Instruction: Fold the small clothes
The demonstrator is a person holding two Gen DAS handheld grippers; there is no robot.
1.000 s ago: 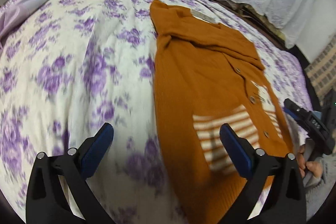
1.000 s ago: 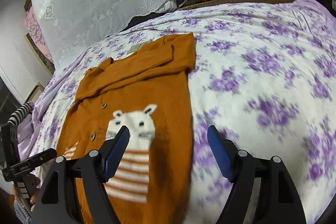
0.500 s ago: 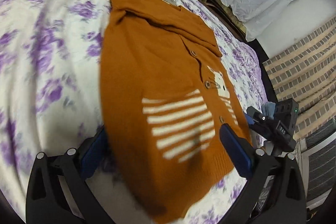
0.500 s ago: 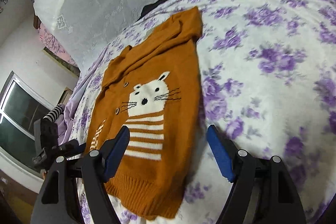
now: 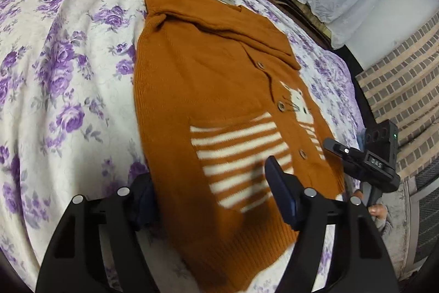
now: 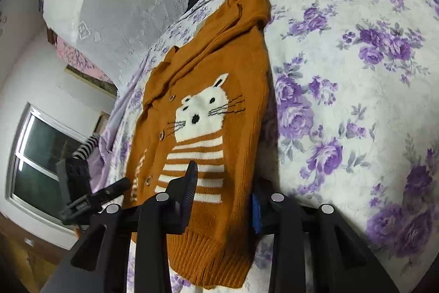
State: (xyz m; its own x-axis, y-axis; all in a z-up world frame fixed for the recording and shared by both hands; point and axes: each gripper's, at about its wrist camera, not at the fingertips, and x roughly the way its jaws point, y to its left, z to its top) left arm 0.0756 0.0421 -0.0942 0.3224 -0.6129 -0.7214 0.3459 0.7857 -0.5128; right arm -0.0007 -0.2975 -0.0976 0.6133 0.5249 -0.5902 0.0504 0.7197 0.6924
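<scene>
While both tools are closing in on the bottom corners, the orange knit cardigan lies flat, front up, on the bed's purple-flowered bedspread, sleeves already tucked across the chest and the hem nearest the cameras. The left tool has its jaws straddling the hem corner on its side, one blue pad under or beside the edge and the other over the striped patch, and they're closing but there's a gap yet, so no pinch. The right tool is further along, jaws closing with the knit between them just above the ribbed hem; I can't tell if the pads actually press yet.

Stuff that could go sideways, just my guess:
- the lower pads could snag the bedspread along with the knit, since it's soft and bunchy right there, and then the lift drags the bedding too
- the left one might only catch the top layer, so the back panel stays down and the fold comes out lopsided
- the two grabs sit at different heights on the hem, so the fold line could go crooked
- the tucked sleeves could slip out if the lift is jerky
</scene>
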